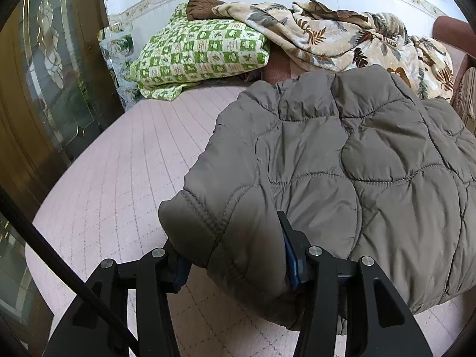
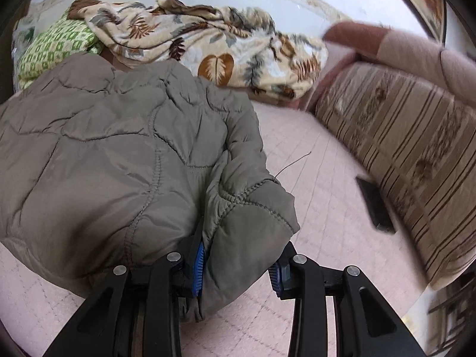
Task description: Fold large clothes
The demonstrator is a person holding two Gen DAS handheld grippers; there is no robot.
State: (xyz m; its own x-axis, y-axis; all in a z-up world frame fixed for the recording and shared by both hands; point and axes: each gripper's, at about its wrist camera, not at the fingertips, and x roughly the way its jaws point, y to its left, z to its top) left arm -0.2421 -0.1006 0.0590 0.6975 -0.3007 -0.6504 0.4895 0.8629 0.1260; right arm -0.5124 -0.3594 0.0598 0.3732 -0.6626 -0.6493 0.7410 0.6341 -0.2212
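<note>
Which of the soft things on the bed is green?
The checkered pillow. The leafy blanket is beige and brown, the puffy jacket grey-brown.

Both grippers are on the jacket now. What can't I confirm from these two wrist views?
- Left gripper grip: left wrist view, the quilted jacket bulges over the pads, hiding any pinch.
- Right gripper: right wrist view, same problem.
- Jacket's zipper side and underside: hidden by its own folds.
- Sofa back: right wrist view, motion-blurred.
- Dark flat object: blurred, unidentifiable.
</note>
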